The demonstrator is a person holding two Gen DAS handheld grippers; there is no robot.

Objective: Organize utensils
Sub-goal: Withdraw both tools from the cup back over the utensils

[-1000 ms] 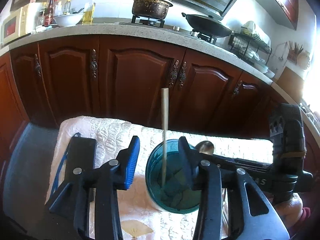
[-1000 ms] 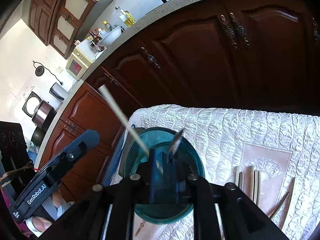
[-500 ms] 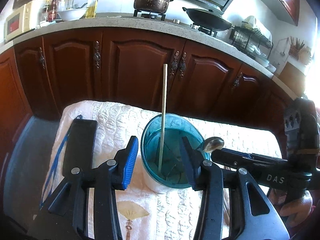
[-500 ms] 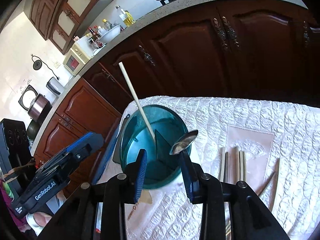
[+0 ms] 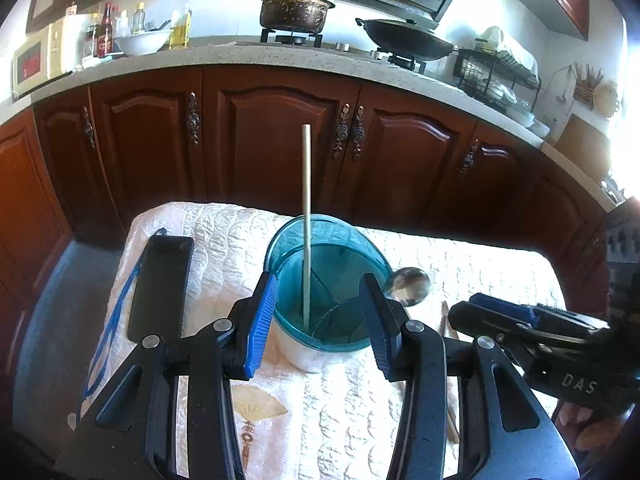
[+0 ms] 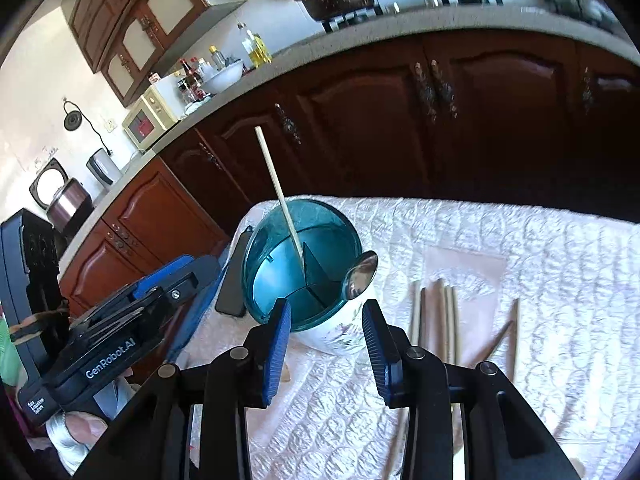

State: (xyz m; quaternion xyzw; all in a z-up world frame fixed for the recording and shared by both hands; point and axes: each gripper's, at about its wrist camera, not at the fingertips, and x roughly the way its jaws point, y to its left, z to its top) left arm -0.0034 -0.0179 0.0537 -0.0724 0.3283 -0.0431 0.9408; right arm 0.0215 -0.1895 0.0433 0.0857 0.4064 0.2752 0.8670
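both grippers, left (image 5: 318,322) and right (image 6: 326,346), hover with jaws open and empty before the teal utensil holder (image 6: 302,270) on the quilted surface (image 6: 520,248), one chopstick (image 5: 306,224) standing inside, a spoon (image 6: 360,274) at its rim.

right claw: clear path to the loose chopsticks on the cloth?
Probably yes. The right claw is open and empty, and the loose metal and wooden chopsticks lie uncovered on the white quilted cloth just right of it, beside the teal plastic utensil holder.
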